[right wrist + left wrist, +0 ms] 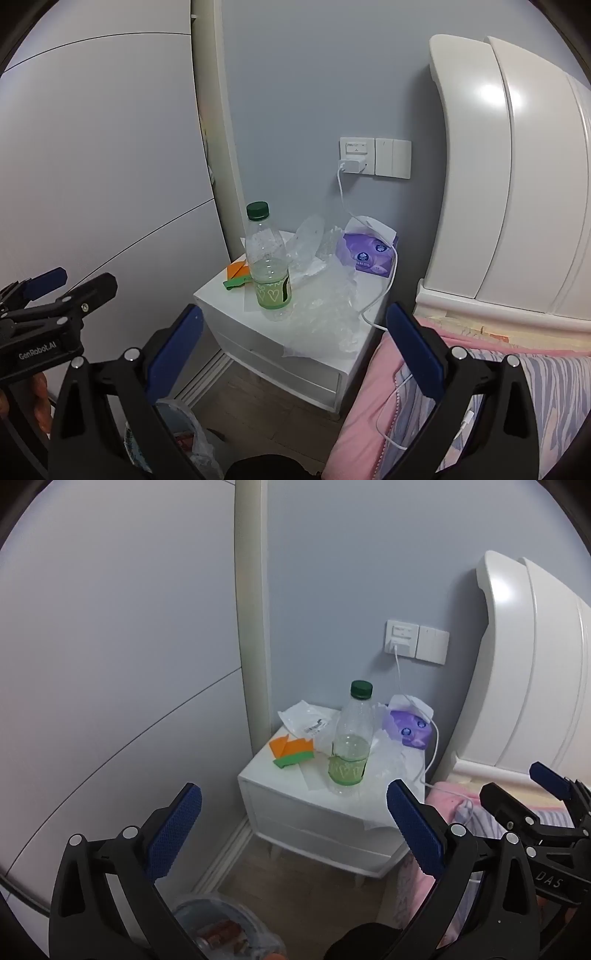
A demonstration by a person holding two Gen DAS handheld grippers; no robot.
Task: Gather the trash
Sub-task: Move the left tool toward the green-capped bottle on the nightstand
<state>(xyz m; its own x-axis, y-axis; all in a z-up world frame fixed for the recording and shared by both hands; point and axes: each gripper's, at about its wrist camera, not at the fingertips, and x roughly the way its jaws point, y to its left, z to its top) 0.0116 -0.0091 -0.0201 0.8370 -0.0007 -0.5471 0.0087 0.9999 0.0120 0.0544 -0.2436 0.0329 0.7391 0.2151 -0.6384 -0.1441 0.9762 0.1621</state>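
Both my left tongs (293, 825) and right tongs (294, 341) hung spread and empty at frame bottom, before the bottle (350, 744) standing mid-frame on the counter (295, 786).

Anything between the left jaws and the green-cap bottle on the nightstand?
Nothing visible. The left gripper is open and short of the nightstand, with the bottle upright near the front edge. Orange and green paper scraps lie left of it, clear plastic wrap to its right; neither is in front.
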